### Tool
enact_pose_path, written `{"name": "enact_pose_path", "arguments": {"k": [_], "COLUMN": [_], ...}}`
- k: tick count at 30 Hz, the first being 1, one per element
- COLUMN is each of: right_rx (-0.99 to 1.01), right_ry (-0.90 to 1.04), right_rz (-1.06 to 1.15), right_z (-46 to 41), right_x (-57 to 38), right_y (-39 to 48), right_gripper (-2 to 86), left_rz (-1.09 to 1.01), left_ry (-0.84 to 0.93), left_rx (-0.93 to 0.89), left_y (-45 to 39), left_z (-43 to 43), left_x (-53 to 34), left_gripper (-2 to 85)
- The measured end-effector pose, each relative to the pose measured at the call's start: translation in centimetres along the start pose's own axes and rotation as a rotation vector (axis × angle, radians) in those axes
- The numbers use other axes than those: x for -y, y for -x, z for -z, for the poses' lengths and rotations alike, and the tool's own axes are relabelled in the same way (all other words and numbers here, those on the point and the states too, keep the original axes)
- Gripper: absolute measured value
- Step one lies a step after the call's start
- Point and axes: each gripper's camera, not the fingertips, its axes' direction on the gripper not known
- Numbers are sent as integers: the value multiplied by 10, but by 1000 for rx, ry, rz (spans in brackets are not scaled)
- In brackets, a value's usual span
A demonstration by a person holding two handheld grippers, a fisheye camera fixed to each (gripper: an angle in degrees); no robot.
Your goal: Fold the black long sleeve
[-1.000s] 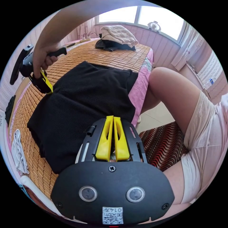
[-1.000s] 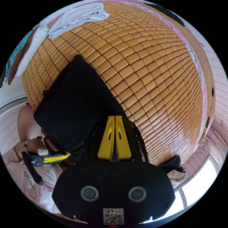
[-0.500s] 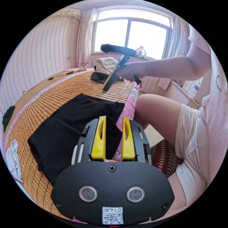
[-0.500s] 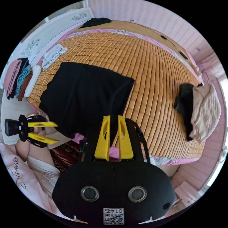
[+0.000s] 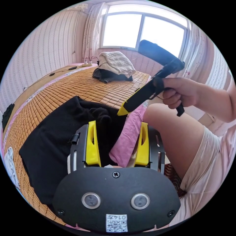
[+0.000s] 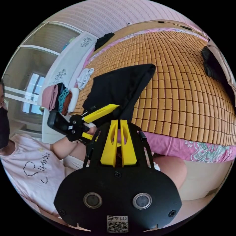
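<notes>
Now my left tongs (image 5: 117, 143) gape wide, empty, over the shirt's (image 5: 54, 142) near edge; my right tongs (image 6: 118, 142) are nearly clenched on nothing, beside them. Ahead, the shirt lies half-folded on the mat (image 5: 81, 86); a careless grab could bunch its rumpled corner.

The left gripper view sits low and close over the bed's near edge, facing along the woven bamboo mat (image 5: 81, 86) toward the bright window (image 5: 142, 32). The right gripper view looks back across that mat (image 6: 186, 81) from beside the bed, rolled sideways.
</notes>
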Motion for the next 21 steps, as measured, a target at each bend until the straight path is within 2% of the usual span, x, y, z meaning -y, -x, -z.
{"name": "enact_pose_path", "arguments": {"k": [1, 4, 6, 9, 12, 14, 16, 19, 21], "right_rx": [22, 68, 101, 43, -109, -93, -90, -73, 29], "right_ry": [-5, -14, -81, -222, -247, -273, -271, -336, -335], "right_rz": [12, 61, 24, -80, -220, -310, -367, -412, -418], "right_z": [2, 12, 24, 37, 31, 26, 16, 10, 7], "right_x": [-4, -26, -46, -69, -76, -78, -79, -86, -89], "right_y": [0, -8, -29, -63, -90, -106, -120, -136, -150], "right_gripper": [11, 13, 19, 47, 119, 135, 136, 82, 56], "left_rz": [3, 8, -18, -44, -107, -120, -120, -100, -108], "left_ry": [7, 51, 53, 73, 68, 74, 75, 89, 86], "left_rx": [6, 72, 23, -18, 16, 17, 16, -15, -36], "left_y": [0, -4, -9, -20, -37, -42, -44, -41, -38], "left_z": [0, 4, 12, 20, 32, 38, 44, 48, 51], "left_x": [0, -2, -8, -14, -23, -27, -31, -36, -38], "left_gripper": [198, 90, 50, 45, 43, 42, 43, 43, 43]}}
